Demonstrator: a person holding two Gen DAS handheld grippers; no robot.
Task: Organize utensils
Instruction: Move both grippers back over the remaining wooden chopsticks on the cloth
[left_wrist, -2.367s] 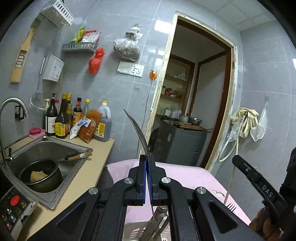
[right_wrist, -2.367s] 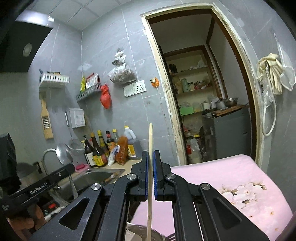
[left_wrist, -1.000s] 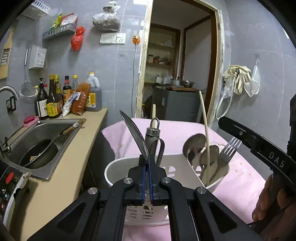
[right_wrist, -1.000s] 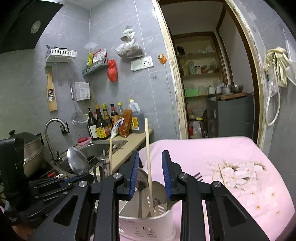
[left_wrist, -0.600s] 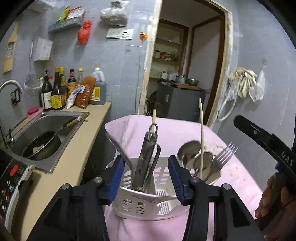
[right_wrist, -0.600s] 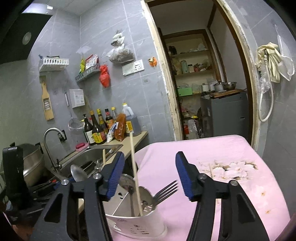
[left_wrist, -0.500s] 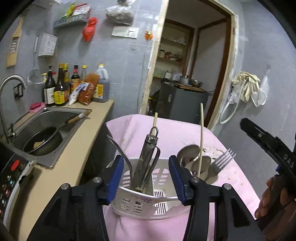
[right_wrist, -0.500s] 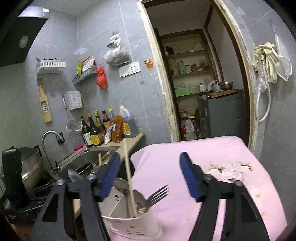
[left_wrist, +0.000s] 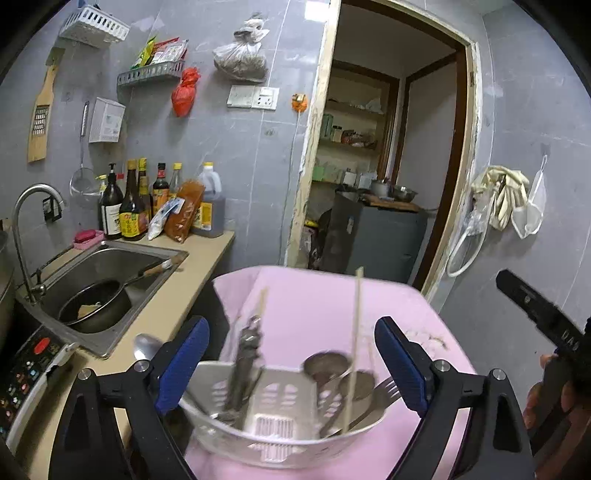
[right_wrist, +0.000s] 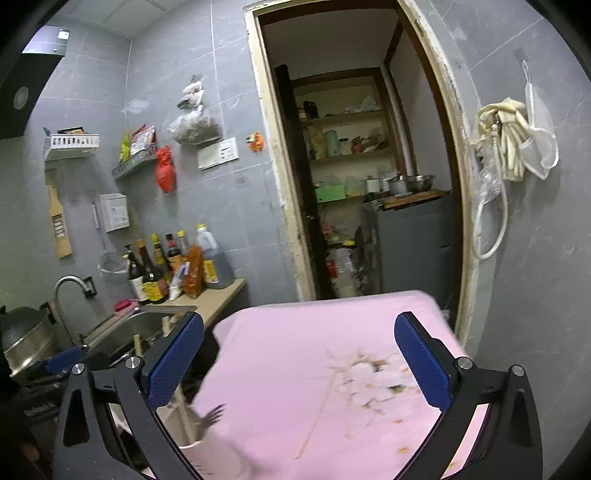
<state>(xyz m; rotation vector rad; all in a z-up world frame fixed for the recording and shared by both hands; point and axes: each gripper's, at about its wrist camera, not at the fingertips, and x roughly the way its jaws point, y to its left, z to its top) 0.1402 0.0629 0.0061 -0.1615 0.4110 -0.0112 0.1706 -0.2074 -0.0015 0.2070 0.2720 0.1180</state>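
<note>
A white slotted utensil caddy (left_wrist: 280, 421) stands on the pink cloth (left_wrist: 314, 306) just below my left gripper (left_wrist: 291, 365), which is wide open and empty. The caddy holds a knife and tongs (left_wrist: 247, 365) on its left, spoons (left_wrist: 327, 365), a fork (left_wrist: 386, 386) and an upright chopstick (left_wrist: 354, 332) on its right. My right gripper (right_wrist: 299, 362) is wide open and empty, with the caddy (right_wrist: 199, 443) at its lower left. A loose chopstick (right_wrist: 317, 417) lies on the cloth between its fingers.
A sink (left_wrist: 107, 269) with a dark pan (left_wrist: 96, 310) is at the left, with sauce bottles (left_wrist: 147, 206) behind it. An induction cooker (left_wrist: 26, 373) sits at the near left. A doorway (left_wrist: 373, 184) opens behind the table.
Both grippers opened and let go of the knife and the chopstick, which now stand in the caddy. Both have since opened wider and pulled up and back; the right one turned right.
</note>
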